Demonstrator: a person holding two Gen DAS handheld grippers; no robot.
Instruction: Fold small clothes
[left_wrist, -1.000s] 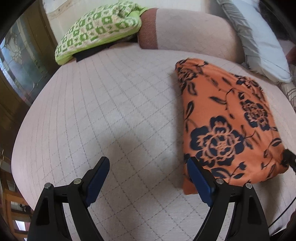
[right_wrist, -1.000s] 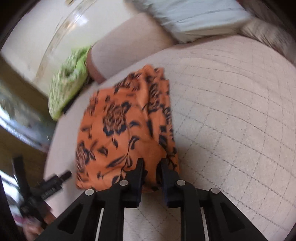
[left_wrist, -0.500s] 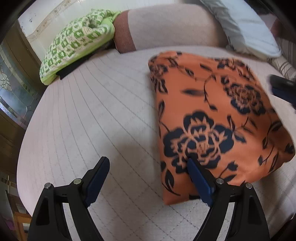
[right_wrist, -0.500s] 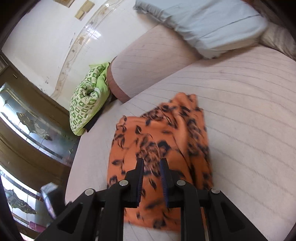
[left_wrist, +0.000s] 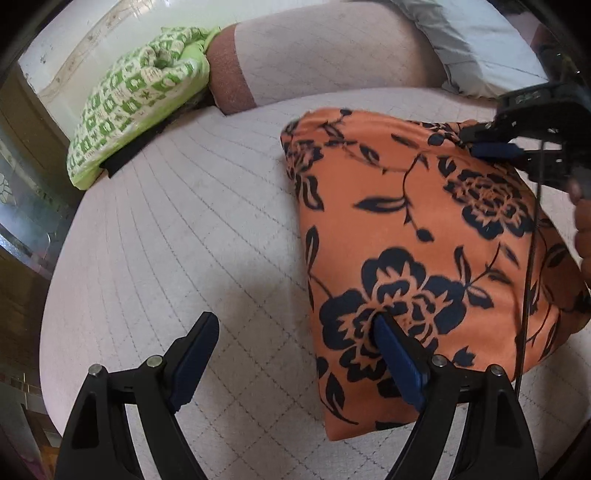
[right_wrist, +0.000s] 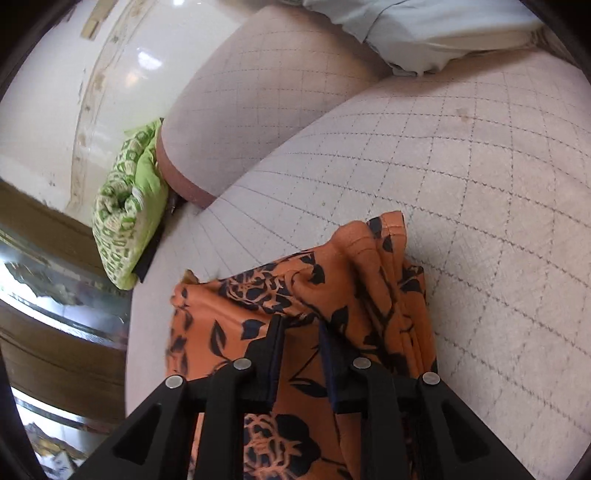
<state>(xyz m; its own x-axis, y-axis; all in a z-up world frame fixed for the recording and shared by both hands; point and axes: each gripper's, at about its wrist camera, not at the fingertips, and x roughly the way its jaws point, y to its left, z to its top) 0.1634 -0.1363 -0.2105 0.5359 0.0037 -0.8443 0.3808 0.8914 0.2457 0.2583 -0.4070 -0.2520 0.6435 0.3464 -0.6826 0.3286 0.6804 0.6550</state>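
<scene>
We see our left tongs (left_wrist: 295, 345) spread wide over the orange floral garment (left_wrist: 424, 258) on the quilted bed (left_wrist: 184, 221); our right tongs (right_wrist: 301, 326) apparently pinch its far edge.

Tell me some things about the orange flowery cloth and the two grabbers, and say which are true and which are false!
1. The orange cloth lies on a quilted surface. True.
2. The left gripper has its jaws squeezed shut. False: they stand wide apart, one finger over the surface, the other over the cloth's edge.
3. The right gripper has cloth between its jaws. True: its jaws are close together on a bunched part of the cloth.
4. The green cushion lies on top of the cloth. False: it sits apart, at the far left edge of the surface.
5. The cloth has blue stripes. False: it has dark flowers and leaves on orange.
</scene>
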